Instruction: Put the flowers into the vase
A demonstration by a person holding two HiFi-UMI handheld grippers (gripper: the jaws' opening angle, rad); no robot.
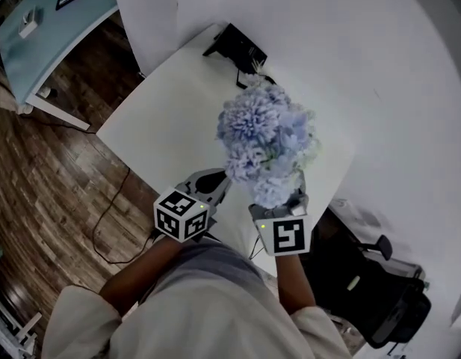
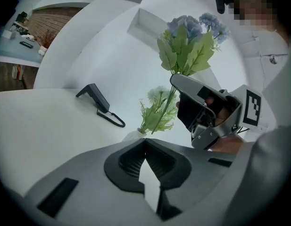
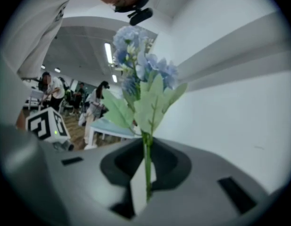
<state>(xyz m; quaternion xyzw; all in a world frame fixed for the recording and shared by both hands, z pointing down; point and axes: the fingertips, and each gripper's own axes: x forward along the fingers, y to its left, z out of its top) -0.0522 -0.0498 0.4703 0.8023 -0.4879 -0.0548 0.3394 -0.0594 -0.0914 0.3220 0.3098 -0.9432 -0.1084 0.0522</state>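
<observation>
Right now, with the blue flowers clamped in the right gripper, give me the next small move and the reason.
Probably ease the right gripper downward so the stem slides toward the vase, then release. Its jaws pinch the stem of the blue flowers, and its lower end slants toward the vase beside a green sprig. Whether it is inside yet, I cannot tell.

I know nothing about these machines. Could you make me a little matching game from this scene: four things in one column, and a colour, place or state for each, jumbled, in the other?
Things:
1. left tongs
2. right tongs
3. flower heads
4. black device

Descriptions:
A. pale blue
B. closed on a green stem
C. lying on the white table
D. closed, with nothing between them

Pairs: 1-D, 2-B, 3-A, 4-C
</observation>
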